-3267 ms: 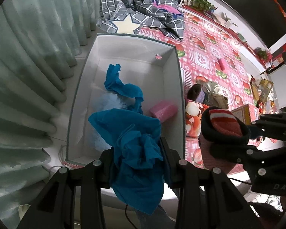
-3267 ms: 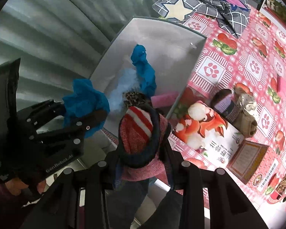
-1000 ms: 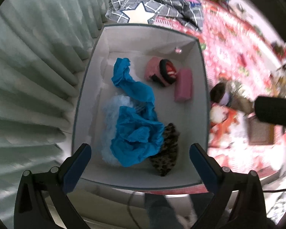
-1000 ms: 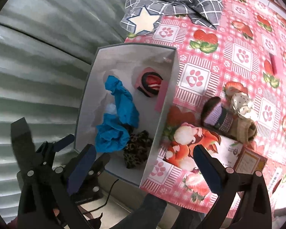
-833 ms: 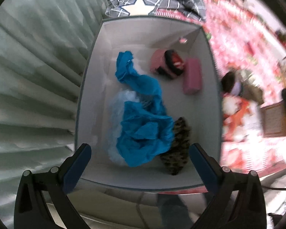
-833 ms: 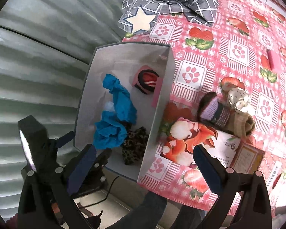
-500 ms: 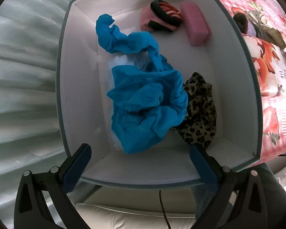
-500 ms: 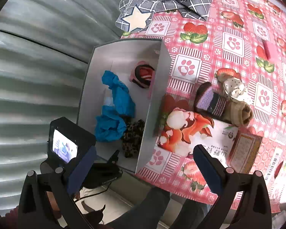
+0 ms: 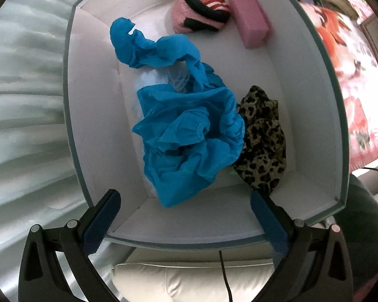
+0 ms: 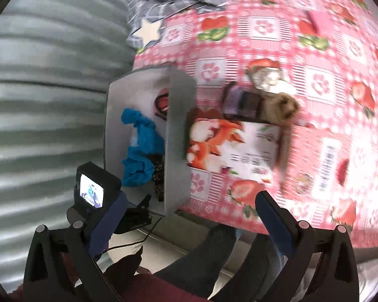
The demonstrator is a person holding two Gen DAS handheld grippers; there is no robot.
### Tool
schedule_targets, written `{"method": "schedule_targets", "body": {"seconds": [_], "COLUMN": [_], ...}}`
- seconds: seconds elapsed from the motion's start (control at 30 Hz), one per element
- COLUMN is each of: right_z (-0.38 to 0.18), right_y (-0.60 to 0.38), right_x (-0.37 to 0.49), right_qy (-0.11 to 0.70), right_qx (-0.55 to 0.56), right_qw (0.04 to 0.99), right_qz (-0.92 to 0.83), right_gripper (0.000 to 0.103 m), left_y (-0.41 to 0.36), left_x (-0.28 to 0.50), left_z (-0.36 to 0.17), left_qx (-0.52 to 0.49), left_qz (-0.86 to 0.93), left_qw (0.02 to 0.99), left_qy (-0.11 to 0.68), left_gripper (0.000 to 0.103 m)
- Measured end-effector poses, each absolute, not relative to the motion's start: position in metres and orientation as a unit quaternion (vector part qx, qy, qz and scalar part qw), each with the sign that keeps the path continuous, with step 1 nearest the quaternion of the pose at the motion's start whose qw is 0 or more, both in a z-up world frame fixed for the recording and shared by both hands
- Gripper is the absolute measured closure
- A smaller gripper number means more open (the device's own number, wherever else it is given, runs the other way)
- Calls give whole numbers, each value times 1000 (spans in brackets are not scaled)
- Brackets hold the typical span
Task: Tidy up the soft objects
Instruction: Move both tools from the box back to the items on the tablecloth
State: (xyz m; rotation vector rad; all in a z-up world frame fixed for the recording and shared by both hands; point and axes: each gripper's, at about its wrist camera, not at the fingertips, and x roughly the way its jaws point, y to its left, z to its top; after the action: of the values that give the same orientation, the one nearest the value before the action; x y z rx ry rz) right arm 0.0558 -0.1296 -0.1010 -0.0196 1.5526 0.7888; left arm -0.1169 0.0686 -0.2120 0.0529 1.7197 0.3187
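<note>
A white box holds crumpled blue cloth, a leopard-print cloth, a pink and red striped sock roll and a pink sponge block. My left gripper is open and empty, just above the box's near rim. My right gripper is open and empty, high over the table's front edge. The box and blue cloth show in the right wrist view. A purple striped sock roll, a brown one and a spotted white one lie on the tablecloth.
A pink strawberry-and-paw tablecloth covers the table. A printed carton lies beside the box. A grey checked star cloth lies at the back. A pleated curtain hangs on the left. A pink block lies far right.
Both grippers let go: the blue cloth and the striped sock roll now lie in the box. The left gripper moved lower over the box. The right gripper swung right, toward the table.
</note>
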Motion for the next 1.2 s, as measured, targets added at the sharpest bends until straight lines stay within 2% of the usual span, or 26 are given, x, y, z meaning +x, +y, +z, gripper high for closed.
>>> {"method": "schedule_targets", "body": {"seconds": [0.17,0.47,0.6,0.93,1.2], "right_z": [-99,-110,-123,-185,-249], "right_y": [-180,-257,-265,-215,-152], "right_x": [74,115,142,207,231], "right_qy": [693,693,702,761,809], "right_qx": [43,101,100,24,-44], "right_qw": [650,675,668,591,499], "right_qz": [308,231,224,266,309], "right_gripper": [1,1,1,1,1], "left_y": [67,90,69,0,-8], "left_x": [-116,-92,-59,-7,3], "left_z": [-206,-122,-94,-104,-122], "left_qx": [8,-105,-142,-138,-148], "left_qz": [145,142,118,83,112], "left_qw": [650,734,756,750,719], "left_qy": [746,656,628,642,670], "left_gripper": [0,0,0,0,0]}}
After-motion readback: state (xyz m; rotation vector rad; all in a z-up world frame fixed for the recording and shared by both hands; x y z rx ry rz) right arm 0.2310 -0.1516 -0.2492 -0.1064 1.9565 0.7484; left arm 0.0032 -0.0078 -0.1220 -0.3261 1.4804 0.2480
